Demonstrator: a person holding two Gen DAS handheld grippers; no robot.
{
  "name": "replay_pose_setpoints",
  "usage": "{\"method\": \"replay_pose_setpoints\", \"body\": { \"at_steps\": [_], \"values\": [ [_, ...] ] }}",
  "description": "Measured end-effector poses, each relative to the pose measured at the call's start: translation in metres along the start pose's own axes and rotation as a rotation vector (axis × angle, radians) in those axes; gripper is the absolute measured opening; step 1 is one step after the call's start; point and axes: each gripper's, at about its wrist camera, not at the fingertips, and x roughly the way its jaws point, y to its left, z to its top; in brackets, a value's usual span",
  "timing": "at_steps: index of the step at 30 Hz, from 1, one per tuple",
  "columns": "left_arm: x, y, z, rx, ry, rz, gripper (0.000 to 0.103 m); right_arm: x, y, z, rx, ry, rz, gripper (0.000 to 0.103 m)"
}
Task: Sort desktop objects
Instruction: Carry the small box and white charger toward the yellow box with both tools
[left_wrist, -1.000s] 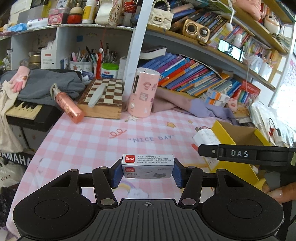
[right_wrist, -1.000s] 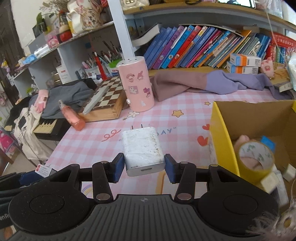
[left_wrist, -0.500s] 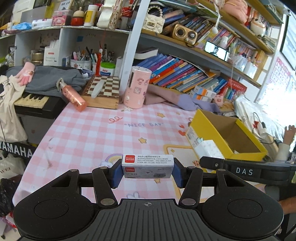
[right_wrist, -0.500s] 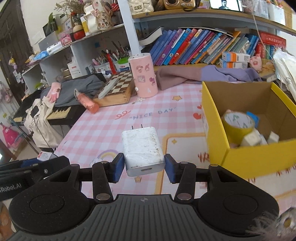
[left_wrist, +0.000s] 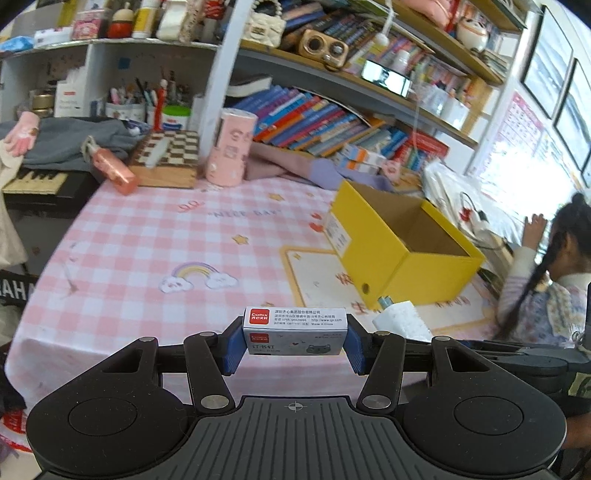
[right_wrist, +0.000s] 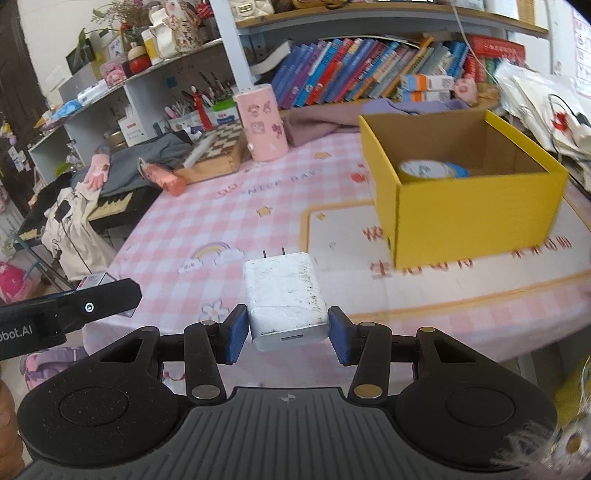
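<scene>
A small staple box (left_wrist: 294, 331) sat clamped in the left gripper (left_wrist: 294, 345) jaws, and a white charger (right_wrist: 285, 300) in the right gripper (right_wrist: 288, 334) jaws, both held near the yellow box (right_wrist: 476, 210), which contained a tape roll (right_wrist: 424, 170), above the worktop (right_wrist: 177, 236).

Black hand-held gripper (left_wrist: 294, 345), blue pads (left_wrist: 232, 343)

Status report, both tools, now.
Left tool shut on staples box. Right tool shut on white charger. Yellow box ahead, tape roll inside. Nothing in the way.
</scene>
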Motion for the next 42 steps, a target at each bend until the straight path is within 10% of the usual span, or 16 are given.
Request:
{"method": "replay_pose_setpoints", "body": {
  "at_steps": [42],
  "values": [
    [0.069,-0.098,0.008,0.185,0.127,-0.209,0.053,-0.037,-0.095,-0.012,0.181,0.004,-0.204,0.043]
  ]
}}
